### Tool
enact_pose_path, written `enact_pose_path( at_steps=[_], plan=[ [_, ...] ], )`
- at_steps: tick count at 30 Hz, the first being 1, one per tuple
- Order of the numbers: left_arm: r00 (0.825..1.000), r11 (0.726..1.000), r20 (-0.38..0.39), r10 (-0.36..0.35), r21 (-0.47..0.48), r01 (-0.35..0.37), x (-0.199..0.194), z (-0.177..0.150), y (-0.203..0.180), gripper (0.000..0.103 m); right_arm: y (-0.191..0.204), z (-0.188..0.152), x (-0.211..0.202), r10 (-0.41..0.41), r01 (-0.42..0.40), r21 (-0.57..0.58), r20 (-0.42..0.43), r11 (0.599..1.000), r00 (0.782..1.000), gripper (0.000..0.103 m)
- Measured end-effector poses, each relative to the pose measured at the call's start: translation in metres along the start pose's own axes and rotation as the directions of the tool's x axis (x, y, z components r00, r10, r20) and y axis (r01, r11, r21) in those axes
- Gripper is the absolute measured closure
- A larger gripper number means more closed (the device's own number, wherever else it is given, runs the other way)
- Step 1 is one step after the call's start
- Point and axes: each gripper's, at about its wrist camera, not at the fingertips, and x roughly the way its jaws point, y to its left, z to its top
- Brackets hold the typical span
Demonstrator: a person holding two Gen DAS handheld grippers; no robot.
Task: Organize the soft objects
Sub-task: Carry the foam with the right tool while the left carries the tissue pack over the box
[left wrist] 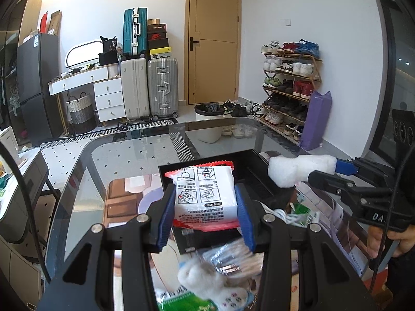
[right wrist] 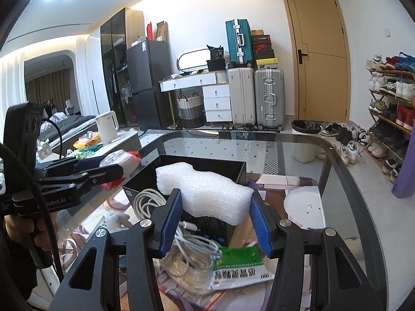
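My left gripper (left wrist: 206, 204) is shut on a white packet with red edges (left wrist: 205, 194) and holds it above the near side of a black open box (left wrist: 249, 165). My right gripper (right wrist: 215, 215) is shut on a white foam block (right wrist: 205, 189) and holds it over the same black box (right wrist: 220, 167). The foam block also shows in the left wrist view (left wrist: 295, 168) at the right, over the box. The packet shows in the right wrist view (right wrist: 122, 160) at the left, in the left gripper.
The box stands on a glass table (right wrist: 298, 140). A coiled white cable (right wrist: 192, 256), a green and white sachet (right wrist: 236, 267), a white plush toy (left wrist: 207, 282) and silvery packets (left wrist: 230, 256) lie near the front edge. A white bin (left wrist: 210, 121) and shoe rack (left wrist: 288, 88) stand beyond.
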Motion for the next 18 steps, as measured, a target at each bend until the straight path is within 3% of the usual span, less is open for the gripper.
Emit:
enact_pose_path(
  at_steps=[18],
  plan=[
    [0.998,1.0,-0.066,0.014,0.013,-0.013,0.052,0.004,0.001,0.06,-0.001,0.021,0.061,-0.043,0.035,-0.086,-0.085,0.996,0.995,0.051]
  ],
)
